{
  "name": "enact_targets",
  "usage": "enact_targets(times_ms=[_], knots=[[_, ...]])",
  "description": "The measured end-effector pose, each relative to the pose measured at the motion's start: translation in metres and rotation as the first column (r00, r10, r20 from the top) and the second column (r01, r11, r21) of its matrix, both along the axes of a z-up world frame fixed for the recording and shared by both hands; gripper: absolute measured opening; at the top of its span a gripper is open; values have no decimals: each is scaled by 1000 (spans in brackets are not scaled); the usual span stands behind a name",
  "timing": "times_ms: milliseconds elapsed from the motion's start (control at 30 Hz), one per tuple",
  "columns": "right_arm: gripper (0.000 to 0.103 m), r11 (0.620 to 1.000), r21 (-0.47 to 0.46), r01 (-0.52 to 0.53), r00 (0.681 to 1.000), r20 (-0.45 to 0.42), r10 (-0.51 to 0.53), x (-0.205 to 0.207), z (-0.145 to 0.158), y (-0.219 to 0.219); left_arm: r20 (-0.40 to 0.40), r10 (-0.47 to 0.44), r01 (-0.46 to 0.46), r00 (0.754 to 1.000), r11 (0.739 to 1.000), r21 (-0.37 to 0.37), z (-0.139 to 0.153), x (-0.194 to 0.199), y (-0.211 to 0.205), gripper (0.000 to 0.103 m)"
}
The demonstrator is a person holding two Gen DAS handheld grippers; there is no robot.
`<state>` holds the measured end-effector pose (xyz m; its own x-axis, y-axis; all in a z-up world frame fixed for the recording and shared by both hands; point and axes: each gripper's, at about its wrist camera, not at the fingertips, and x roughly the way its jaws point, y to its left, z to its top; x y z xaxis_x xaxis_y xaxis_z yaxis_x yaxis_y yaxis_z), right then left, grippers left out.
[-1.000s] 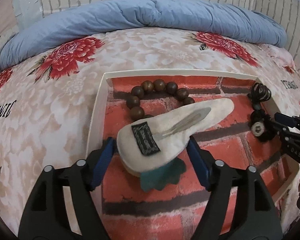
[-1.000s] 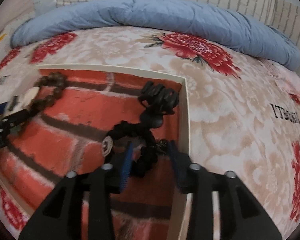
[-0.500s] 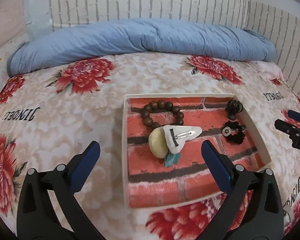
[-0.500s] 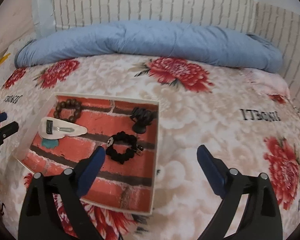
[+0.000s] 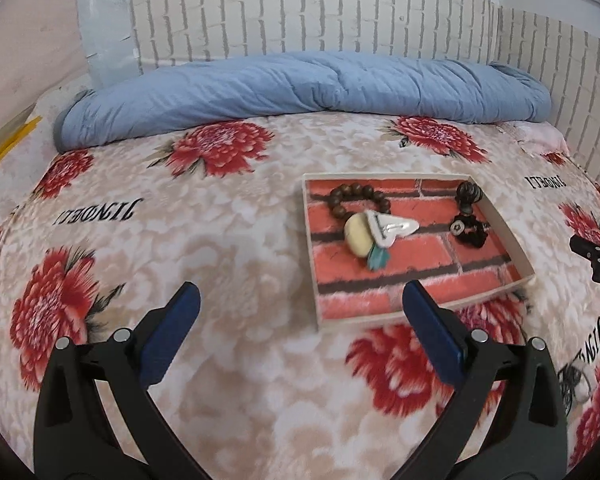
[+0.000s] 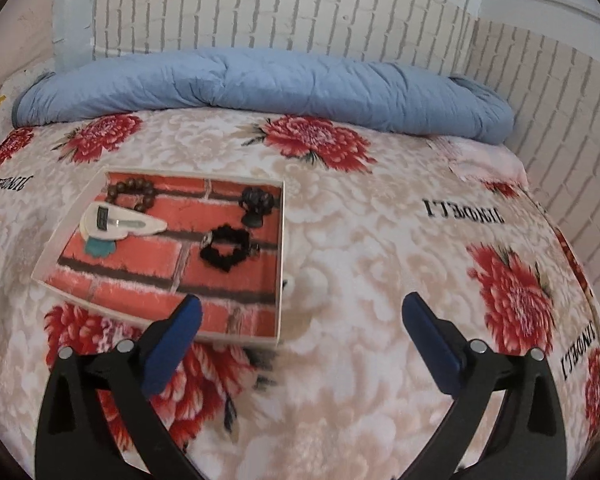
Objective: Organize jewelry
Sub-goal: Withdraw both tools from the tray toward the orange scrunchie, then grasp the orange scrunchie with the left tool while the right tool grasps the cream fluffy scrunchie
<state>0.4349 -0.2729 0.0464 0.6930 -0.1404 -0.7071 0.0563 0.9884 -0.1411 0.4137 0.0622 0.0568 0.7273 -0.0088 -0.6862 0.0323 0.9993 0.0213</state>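
A shallow tray (image 5: 310, 248) with a red brick print lies on the floral bed cover. In it are a brown bead bracelet (image 5: 356, 192), a white hair clip (image 5: 392, 227) over a cream and teal piece, a black scrunchie (image 5: 470, 234) and a black hair tie (image 5: 468, 194). My left gripper (image 5: 300, 308) hangs open above the cover, near the tray's front left corner, and holds nothing. The right wrist view shows the same tray (image 6: 281, 264) to the left, with the clip (image 6: 124, 224) and scrunchie (image 6: 224, 248) inside. My right gripper (image 6: 300, 312) is opening wide, with nothing between its jaws.
A rolled blue quilt (image 5: 300, 84) lies along the far side of the bed, against a white brick-pattern wall (image 5: 300, 8). The floral bed cover (image 6: 420, 280) spreads wide to the right of the tray. The right gripper's tip (image 5: 596, 248) shows at the left view's right edge.
Both grippers have pulled back and up from the tray with their jaws spread. The left let go of the white hair clip, the right of the black scrunchie; both items lie in the tray.
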Motion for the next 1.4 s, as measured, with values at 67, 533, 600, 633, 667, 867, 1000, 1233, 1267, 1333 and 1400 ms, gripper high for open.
enact_targets(times_ms=[67, 533, 600, 633, 667, 867, 1000, 1233, 1267, 1333, 1400], knots=[[98, 1000, 24, 1, 1000, -6, -1, -11, -3, 3, -2, 8, -8, 1000, 1000, -10, 0, -12, 10, 98], [99, 1000, 25, 12, 1000, -21, -12, -68, -13, 23, -28, 63, -63, 998, 998, -11, -16, -77, 61, 98], [99, 1000, 29, 10, 1000, -29, -9, -73, -15, 22, -34, 68, -69, 997, 998, -14, -20, -84, 66, 98], [99, 999, 37, 9, 999, -34, -8, -76, -17, 20, -34, 70, -71, 997, 997, -14, -21, -86, 66, 98], [99, 999, 47, 8, 999, -39, -6, -79, -18, 19, -35, 72, -73, 997, 997, -14, -22, -88, 67, 98], [99, 998, 60, -13, 999, -45, 16, -95, -25, 11, -46, 74, -74, 996, 997, -16, -30, -103, 72, 98], [99, 998, 58, -22, 999, -39, 24, -107, -29, 10, -51, 79, -81, 996, 996, -37, -37, -115, 78, 98], [99, 998, 55, -39, 999, -19, 40, -126, -38, 19, -66, 76, -78, 995, 997, -27, -50, -131, 84, 98], [99, 997, 59, -41, 999, -20, 42, -128, -41, 22, -67, 77, -79, 995, 997, -22, -52, -134, 85, 98], [99, 997, 72, -42, 999, -23, 44, -132, -46, 26, -72, 77, -79, 994, 997, -20, -56, -139, 87, 98], [99, 995, 88, -42, 999, -31, 45, -134, -53, 31, -81, 78, -80, 994, 997, -21, -62, -142, 91, 98]])
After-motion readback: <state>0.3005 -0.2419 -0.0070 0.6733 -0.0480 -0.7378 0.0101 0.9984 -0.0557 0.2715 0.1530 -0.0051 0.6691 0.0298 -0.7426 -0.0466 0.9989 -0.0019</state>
